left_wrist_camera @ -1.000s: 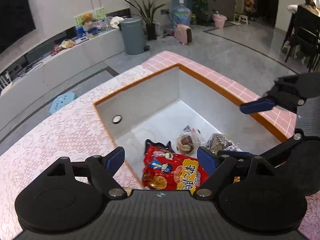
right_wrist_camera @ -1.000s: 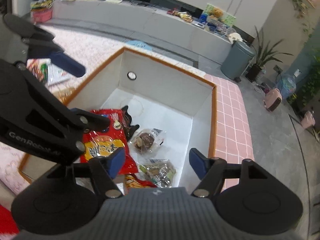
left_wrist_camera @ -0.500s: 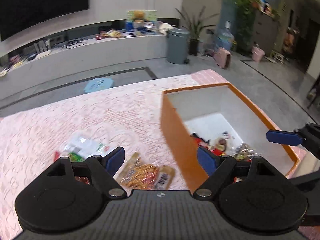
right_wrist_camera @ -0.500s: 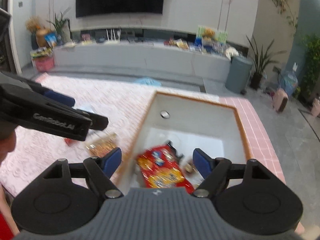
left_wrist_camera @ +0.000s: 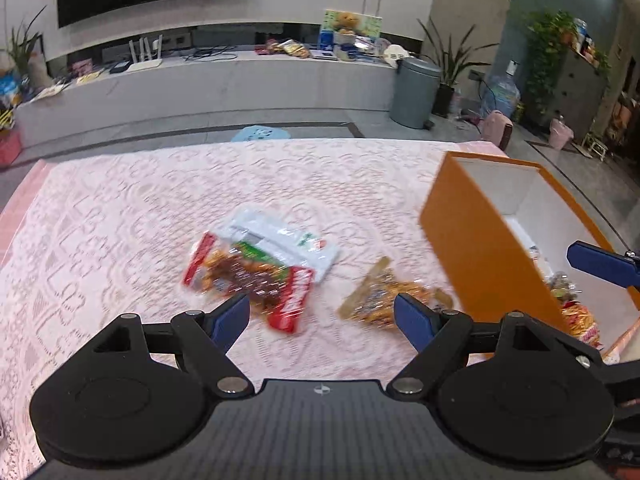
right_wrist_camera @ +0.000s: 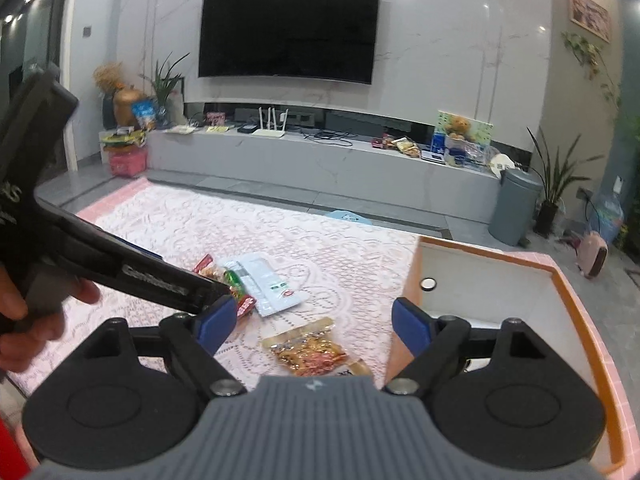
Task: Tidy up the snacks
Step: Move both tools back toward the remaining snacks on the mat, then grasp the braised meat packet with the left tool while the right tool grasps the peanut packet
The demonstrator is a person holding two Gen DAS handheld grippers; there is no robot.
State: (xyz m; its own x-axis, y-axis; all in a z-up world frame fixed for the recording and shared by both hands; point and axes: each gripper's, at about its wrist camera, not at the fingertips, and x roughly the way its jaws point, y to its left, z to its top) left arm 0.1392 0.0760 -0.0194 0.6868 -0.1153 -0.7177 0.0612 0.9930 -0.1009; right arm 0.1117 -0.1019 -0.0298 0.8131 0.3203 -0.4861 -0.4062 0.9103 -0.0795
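On the pink lace tablecloth [left_wrist_camera: 120, 216] lie three loose snacks: a red and green packet [left_wrist_camera: 248, 276], a white packet [left_wrist_camera: 280, 240] under its far edge, and a yellow-orange packet [left_wrist_camera: 384, 296]. My left gripper [left_wrist_camera: 322, 318] hovers open just above them, empty. The orange box [left_wrist_camera: 480, 256] stands to the right with several snacks [left_wrist_camera: 576, 316] inside. My right gripper [right_wrist_camera: 313, 320] is empty and its jaws are opening, over the yellow-orange packet [right_wrist_camera: 308, 350] and beside the box [right_wrist_camera: 492, 280]. The left gripper [right_wrist_camera: 208, 292], held by a hand [right_wrist_camera: 24, 308], reaches over the red and green packet [right_wrist_camera: 224, 274].
A blue stool [left_wrist_camera: 260, 134] stands on the floor beyond the table's far edge. A grey bin [left_wrist_camera: 414, 92], potted plants and a long grey cabinet [right_wrist_camera: 320, 160] under a wall television stand further back. The box sits at the table's right end.
Both grippers have swung left, from above the box's inside to above the loose packets on the cloth. The right gripper's jaws have widened.
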